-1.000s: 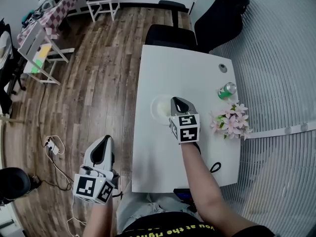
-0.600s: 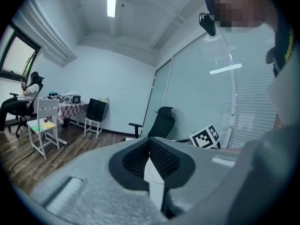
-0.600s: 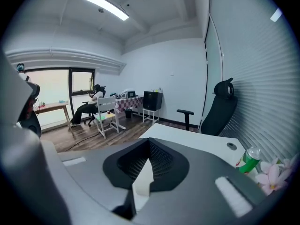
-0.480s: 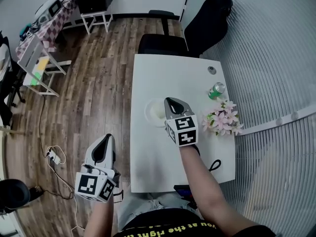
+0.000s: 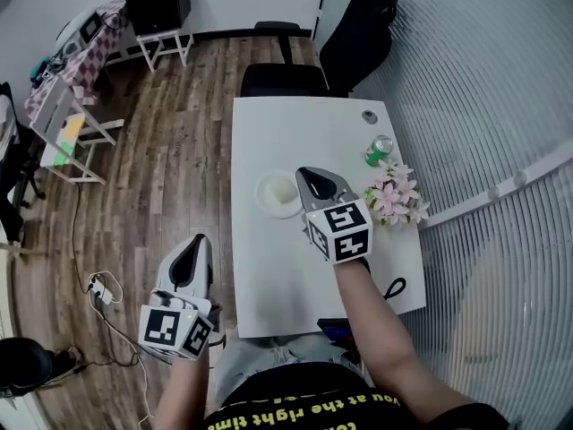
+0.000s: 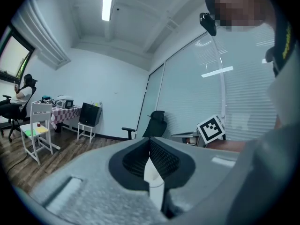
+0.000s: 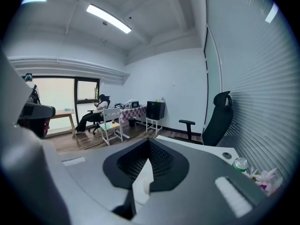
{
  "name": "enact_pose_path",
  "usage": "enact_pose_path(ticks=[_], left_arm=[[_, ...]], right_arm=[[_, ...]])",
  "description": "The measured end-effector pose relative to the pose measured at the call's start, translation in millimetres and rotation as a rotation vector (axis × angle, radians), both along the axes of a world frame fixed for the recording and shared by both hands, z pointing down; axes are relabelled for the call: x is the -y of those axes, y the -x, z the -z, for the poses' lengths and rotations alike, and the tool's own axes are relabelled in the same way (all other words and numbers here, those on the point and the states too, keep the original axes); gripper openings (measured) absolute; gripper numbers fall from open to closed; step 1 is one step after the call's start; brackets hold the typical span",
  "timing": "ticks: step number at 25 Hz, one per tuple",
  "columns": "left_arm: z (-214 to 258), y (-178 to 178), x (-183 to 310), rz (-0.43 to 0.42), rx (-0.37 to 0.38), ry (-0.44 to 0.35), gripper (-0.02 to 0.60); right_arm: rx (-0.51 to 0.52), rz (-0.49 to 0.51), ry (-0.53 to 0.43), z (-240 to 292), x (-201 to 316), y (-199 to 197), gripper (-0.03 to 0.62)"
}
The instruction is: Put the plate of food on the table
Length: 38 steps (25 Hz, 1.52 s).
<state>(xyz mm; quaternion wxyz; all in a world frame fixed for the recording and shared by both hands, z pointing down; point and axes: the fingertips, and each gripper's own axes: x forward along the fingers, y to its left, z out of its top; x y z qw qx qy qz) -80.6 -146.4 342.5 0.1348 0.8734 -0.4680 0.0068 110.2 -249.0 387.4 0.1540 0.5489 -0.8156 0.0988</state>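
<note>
Plate (image 5: 278, 193) sitting on the bench (image 5: 304, 124) near its left edge, right hand-held gripper (image 5: 313, 179) hovering above the bench, jaws together and empty, left hand-held gripper (image 5: 192, 245) likewise closed, beyond that edge.

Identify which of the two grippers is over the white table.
The right gripper, beside the plate; the left gripper is over the wooden floor.
</note>
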Motion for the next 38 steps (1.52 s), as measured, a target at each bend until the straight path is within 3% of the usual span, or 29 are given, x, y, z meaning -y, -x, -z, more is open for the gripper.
enact_pose_path(ticks=[16, 38], left_arm=[[17.6, -32.1, -8.7, -0.102, -0.013, -0.044, 0.002], [14.4, -15.5, -29.2, -0.072, -0.028, -0.036, 0.002]], right_arm=[[0.038, -0.007, -0.067, 51.0, -71.3, -25.0, 0.006], [0.065, -0.027, -0.159, 96.3, -147.7, -31.4, 0.006]])
